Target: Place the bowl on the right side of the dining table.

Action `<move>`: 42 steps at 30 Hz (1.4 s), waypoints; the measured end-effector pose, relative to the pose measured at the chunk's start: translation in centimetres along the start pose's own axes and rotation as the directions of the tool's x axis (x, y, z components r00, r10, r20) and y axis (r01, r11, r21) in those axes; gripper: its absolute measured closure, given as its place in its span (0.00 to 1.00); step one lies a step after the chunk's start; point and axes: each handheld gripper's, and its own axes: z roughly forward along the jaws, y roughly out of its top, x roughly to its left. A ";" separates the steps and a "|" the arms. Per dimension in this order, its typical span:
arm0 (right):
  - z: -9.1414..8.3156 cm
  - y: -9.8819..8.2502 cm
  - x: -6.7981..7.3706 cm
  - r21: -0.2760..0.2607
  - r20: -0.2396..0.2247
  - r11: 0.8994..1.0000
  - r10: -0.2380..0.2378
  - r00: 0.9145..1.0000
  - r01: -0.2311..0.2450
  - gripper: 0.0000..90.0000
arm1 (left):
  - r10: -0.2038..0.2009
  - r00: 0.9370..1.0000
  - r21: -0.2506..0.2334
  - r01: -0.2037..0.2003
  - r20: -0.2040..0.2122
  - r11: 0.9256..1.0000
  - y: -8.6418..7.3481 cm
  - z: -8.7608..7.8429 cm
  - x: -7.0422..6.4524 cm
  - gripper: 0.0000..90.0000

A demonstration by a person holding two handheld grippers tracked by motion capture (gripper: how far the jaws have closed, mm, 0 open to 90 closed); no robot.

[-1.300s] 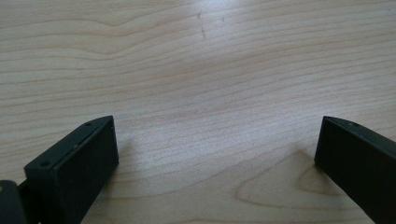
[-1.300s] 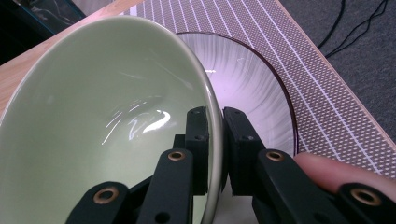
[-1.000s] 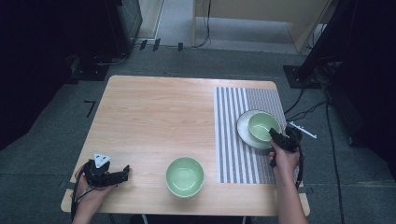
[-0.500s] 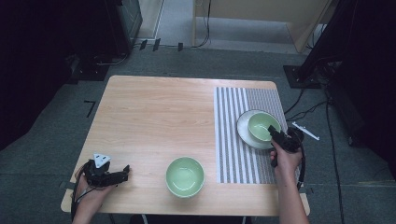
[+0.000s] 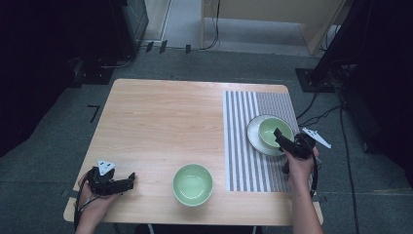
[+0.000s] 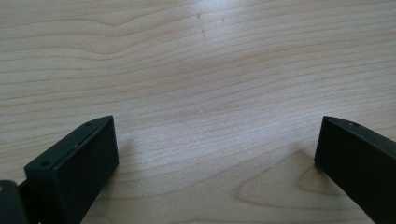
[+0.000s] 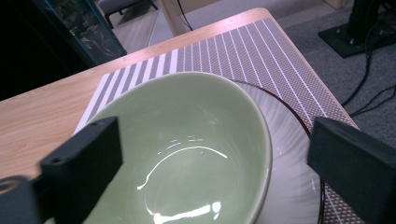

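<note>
So the right claw sits at the near rim of the green bowl, which rests on a white plate on the striped mat at the desk's right side. Its jaws have just been opening and now stand wide, one over the bowl's inside and one out past the rim, with no pad pressing on it. A second green bowl sits near the front edge. The left claw rests on bare wood at the front left corner, jaws wide apart and holding nothing.
</note>
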 end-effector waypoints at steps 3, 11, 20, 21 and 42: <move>-0.2 0.0 0.2 -0.009 -0.004 1.000 -0.018 1.000 0.018 0.00 | -0.001 1.000 -0.001 0.001 0.000 1.000 0.0 0.0 0.0 0.00; -0.8 0.0 0.8 -0.041 0.005 0.995 -0.087 0.996 0.087 0.00 | 0.000 1.000 -0.001 0.000 0.000 1.000 0.0 0.0 0.0 0.00; -1.5 -0.1 1.4 -0.049 0.010 0.989 -0.138 0.990 0.138 0.00 | -0.001 1.000 -0.001 0.001 0.000 1.000 0.0 0.0 0.0 0.00; -1.6 -0.1 1.4 -0.051 0.013 0.988 -0.142 0.990 0.143 0.00 | -0.001 1.000 -0.001 0.001 0.000 1.000 0.0 0.0 0.0 0.00; -4.0 -0.8 1.3 -0.079 0.030 0.980 -0.182 0.983 0.184 0.00 | 0.000 1.000 -0.001 0.000 0.000 1.000 0.0 0.0 0.0 0.00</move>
